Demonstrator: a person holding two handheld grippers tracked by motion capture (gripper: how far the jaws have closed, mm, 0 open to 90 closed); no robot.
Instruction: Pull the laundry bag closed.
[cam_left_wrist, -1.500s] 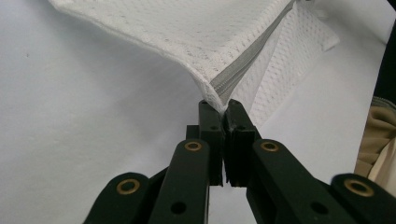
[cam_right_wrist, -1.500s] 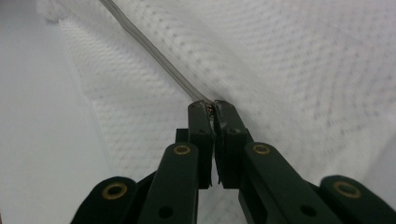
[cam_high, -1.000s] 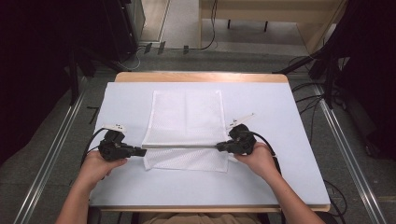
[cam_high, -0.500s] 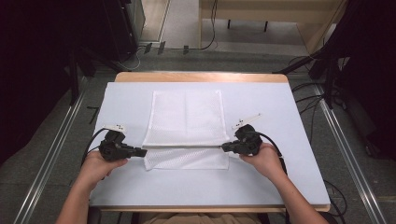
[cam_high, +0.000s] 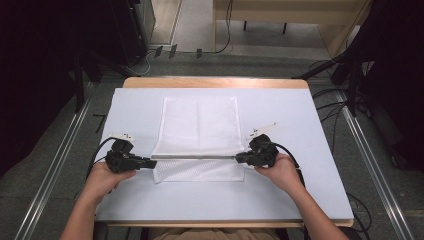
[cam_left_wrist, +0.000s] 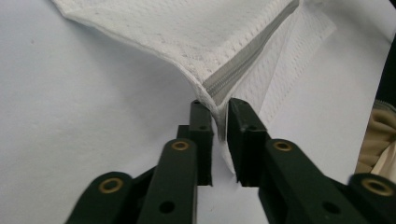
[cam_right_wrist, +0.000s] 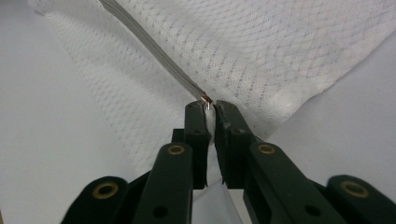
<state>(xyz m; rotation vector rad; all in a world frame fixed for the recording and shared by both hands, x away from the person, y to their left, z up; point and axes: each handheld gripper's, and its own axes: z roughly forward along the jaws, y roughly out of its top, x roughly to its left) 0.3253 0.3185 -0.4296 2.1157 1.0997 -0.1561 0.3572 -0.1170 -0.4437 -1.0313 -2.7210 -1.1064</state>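
A white mesh bag (cam_high: 197, 125) lies flat on the white table (cam_high: 310, 125), its near part folded under. Its grey zipper (cam_high: 195, 157) edge is stretched straight between my two grippers. My left gripper (cam_high: 150, 163) is at the zipper's left end. Its jaws have just been opening, and in the left gripper view (cam_left_wrist: 219, 109) the bag's corner (cam_left_wrist: 223, 140) hangs loose in a visible gap. My right gripper (cam_high: 237, 159) is at the zipper's right end. Its jaws have also just been opening, but in the right gripper view (cam_right_wrist: 210, 109) the cloth and zipper (cam_right_wrist: 154, 51) end still fill the narrow gap.
The table's wooden far edge (cam_high: 215, 82) shows beyond the white cover. Cables (cam_high: 100, 152) trail from both grippers across the table. Metal rails (cam_high: 55, 165) run along both sides on the floor. White surface lies bare to the left and right of the bag.
Both hands keep their places and the zipper edge stays stretched between them; the right gripper sits slightly further right than a second ago.
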